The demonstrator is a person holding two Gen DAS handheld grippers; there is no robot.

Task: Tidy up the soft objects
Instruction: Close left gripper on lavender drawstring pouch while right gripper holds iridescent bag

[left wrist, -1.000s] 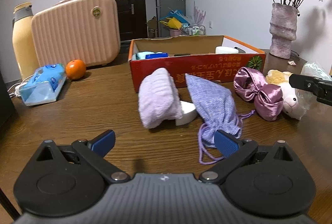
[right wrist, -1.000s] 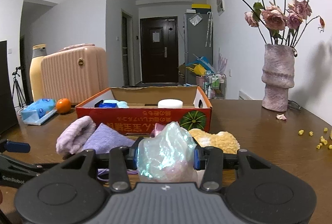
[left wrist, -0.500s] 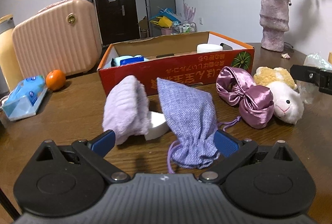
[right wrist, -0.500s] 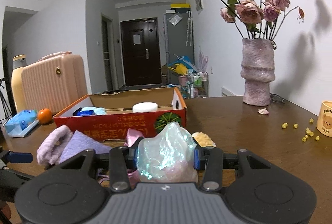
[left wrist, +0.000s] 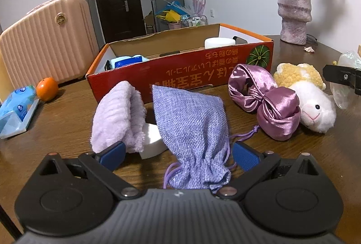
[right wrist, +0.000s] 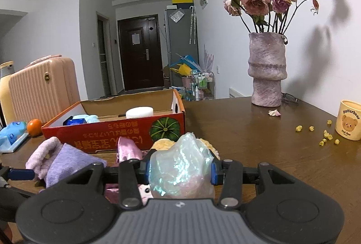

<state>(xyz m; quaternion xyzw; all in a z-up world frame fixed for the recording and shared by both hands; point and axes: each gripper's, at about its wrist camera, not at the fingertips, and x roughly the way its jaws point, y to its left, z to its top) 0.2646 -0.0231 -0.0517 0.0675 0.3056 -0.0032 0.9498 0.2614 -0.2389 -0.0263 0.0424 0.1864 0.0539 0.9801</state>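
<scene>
My left gripper point(left wrist: 178, 154) is spread wide around the lavender drawstring pouch point(left wrist: 193, 131), whose long axis runs away from me, cinched neck nearest, between the pads. My right gripper point(right wrist: 180, 170) is clenched on an iridescent bag point(right wrist: 180, 167).

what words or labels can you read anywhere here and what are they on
"Butterbear": cream ceramic cup with a bear picture, by the table's right edge.
"Pink Bear": same cup, small print under the bear, only just legible.
Yellow characters on the red cardboard box: printed upside down, not readable.
Blue tissue pack: logos too blurred.
Paper on the dark door: too small.
</scene>
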